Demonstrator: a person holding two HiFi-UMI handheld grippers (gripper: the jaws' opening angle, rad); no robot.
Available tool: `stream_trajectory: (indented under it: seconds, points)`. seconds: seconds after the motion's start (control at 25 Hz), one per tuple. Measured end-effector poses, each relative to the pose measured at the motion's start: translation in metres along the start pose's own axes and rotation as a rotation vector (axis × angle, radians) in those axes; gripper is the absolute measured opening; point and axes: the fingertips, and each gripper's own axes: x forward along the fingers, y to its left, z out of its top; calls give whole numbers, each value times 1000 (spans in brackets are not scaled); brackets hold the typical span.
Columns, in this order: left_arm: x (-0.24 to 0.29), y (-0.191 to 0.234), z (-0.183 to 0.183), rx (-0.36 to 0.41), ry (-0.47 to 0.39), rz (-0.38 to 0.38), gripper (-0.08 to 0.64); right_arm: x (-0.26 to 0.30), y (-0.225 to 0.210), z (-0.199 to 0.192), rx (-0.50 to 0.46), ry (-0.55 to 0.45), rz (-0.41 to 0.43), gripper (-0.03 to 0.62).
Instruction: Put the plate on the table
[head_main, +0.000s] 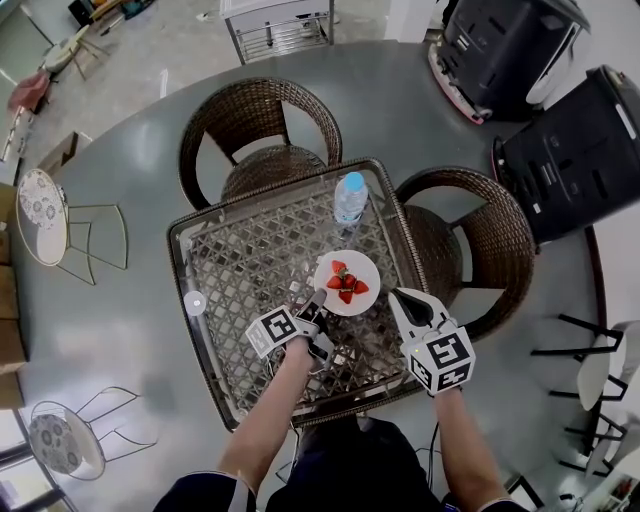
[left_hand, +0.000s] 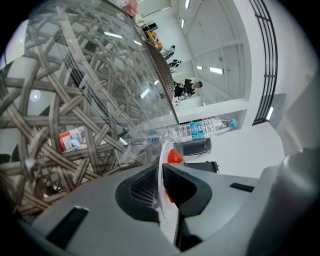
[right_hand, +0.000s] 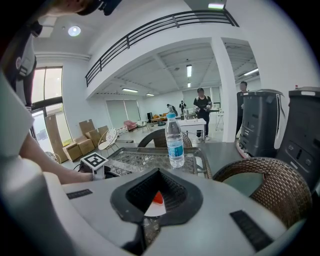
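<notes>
The step in hand is the setting down. The plate (head_main: 366, 268) with strawberries (head_main: 346, 282) sits level over the glass table (head_main: 240, 270), at about 4 o'clock from the table's centre, and the water bottle (head_main: 349, 200) stands at 12 o'clock from it. The left gripper (head_main: 316, 302) pinches the plate's rim at 7 o'clock; in the left gripper view the thin white edge is clamped between the two jaws. I cannot tell if the plate's bottom touches the glass already or hangs just above it. The right gripper (head_main: 406, 300) waits just beside the plate at 4 o'clock, jaws pressed together on nothing. I judge the task nearly done. The next move calls for lowering until the plate lies flat, then spreading the left jaws and pulling back toward 7 o'clock, low and straight, so the rim is not dragged.
</notes>
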Motion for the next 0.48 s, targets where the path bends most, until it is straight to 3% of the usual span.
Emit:
stream_trajectory:
  seconds: [0.48]
  points:
    - [1, 3, 2, 179, -18, 184, 31, -7, 1, -1, 12, -1, -7, 6]
